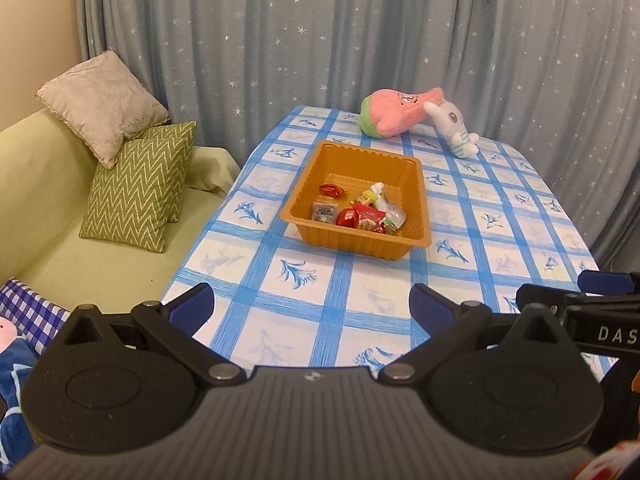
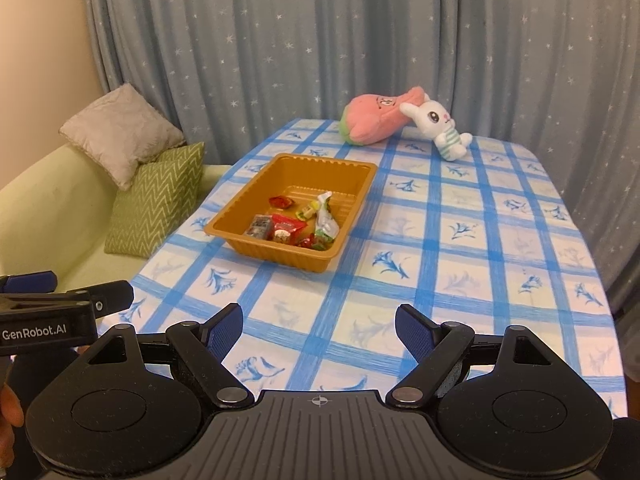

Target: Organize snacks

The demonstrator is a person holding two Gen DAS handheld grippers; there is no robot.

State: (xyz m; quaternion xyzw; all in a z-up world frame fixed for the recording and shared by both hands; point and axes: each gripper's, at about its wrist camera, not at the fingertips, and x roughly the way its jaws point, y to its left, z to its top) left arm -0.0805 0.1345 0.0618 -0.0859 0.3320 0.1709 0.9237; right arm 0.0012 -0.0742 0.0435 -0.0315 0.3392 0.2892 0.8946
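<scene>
A shallow orange plastic tray [image 1: 416,200] sits on the table w/ a blue-and-white checked cloth [image 1: 500,208], near the middle, towards the left side. Inside it lies a small pile of wrapped snacks [image 1: 362,211]: red packets, a dark square one, a clear wrapper & a yellow-green sweet, mostly in the near half of the tray. The left gripper [image 1: 310,307] hangs over the near table edge, jaws spread wide, nothing between them. The right gripper [image 2: 319,325] is just beside it, jaws also spread wide & holding nothing. At the far end lie a pink plush toy w/ green end [image 2: 370,122] & a white bunny plush [image 2: 438,126], touching. A pale green sofa [image 1: 36,184] w/ a beige cushion [image 1: 102,104] & a green zigzag cushion [image 1: 140,188] stands left of the table. A blue-grey starry curtain [image 2: 320,40] hangs behind.
</scene>
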